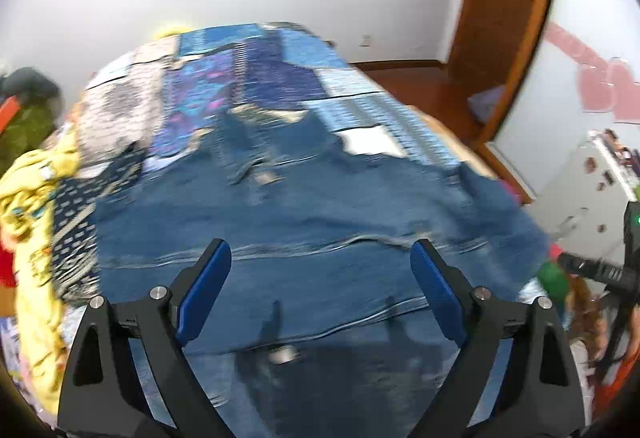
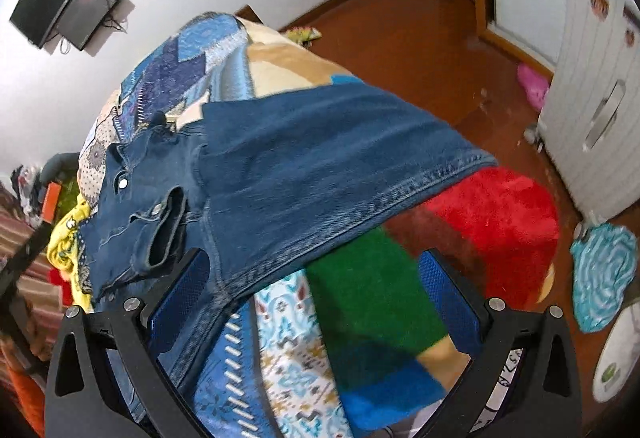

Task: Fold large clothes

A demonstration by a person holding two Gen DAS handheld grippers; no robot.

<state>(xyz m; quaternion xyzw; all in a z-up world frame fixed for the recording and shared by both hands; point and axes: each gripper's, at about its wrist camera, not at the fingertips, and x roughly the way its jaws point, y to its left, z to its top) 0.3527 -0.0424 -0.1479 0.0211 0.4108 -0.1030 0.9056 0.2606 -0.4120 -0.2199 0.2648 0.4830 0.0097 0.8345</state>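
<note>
Denim jacket [image 1: 304,213] spread flat across a patchwork bedspread [image 1: 256,77], both grippers spread wide and holding nothing.

Left gripper [image 1: 320,258] poised above the denim's near portion, 2 blue pads well apart, no cloth between them — blurred frame, contact hard to judge. Right gripper [image 2: 316,270] likewise gaping at the jacket's [image 2: 304,173] right-hand stitched hem, left finger [image 2: 180,294] just beside that edge, nothing pinched. Hem overhanging the bed's side, above a red and green blanket [image 2: 480,222]. Yellow garment [image 1: 28,197] heaped along the jacket's left edge. Bare wooden floor [image 2: 400,49] to the right, white cabinet [image 2: 592,109] further off, well apart from the bed.
</note>
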